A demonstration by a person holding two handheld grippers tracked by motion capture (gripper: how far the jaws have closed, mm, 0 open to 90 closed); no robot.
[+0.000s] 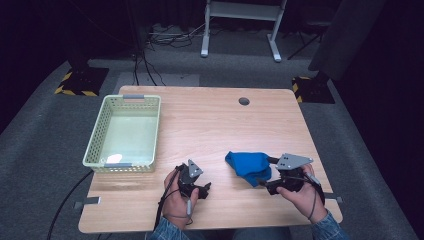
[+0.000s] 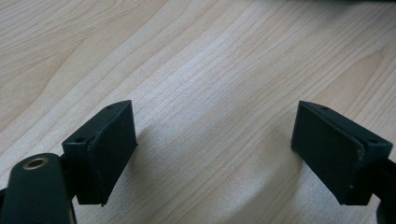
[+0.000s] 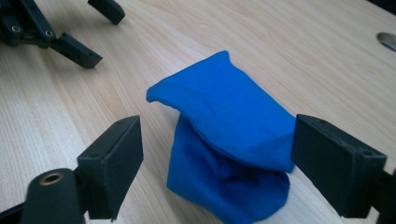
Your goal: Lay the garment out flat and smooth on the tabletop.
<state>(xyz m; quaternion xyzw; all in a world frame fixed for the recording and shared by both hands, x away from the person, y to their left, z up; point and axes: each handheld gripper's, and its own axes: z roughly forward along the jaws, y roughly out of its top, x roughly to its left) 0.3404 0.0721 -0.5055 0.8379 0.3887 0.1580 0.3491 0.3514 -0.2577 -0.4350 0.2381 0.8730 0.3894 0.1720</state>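
1. Right tongs (image 3: 215,158): jaws spread wide, holding nothing. In the right gripper view they stand on either side of the blue cloth (image 3: 229,140), the near part of which lies between them; whether either pad touches the fabric cannot be told.
2. Left tongs (image 2: 215,149): jaws wide apart over bare wood, empty. In the high view they sit near the front edge of the table (image 1: 210,120), apart from the cloth, pointing roughly toward it.
3. Blue cloth (image 1: 248,165): crumpled and partly folded over itself, lying on the front right part of the table, just beside the right tongs (image 1: 274,186).
4. Basket (image 1: 96,135): pale, slatted, at the left of the table, well apart from the cloth. It appears almost empty.
5. Step in hand, as judged: the approach to grasp the cloth, not yet closed.
6. Next move, as judged: the right jaws should close on a raised fold, low enough to catch both layers. The basket is a probable destination, unconfirmed.
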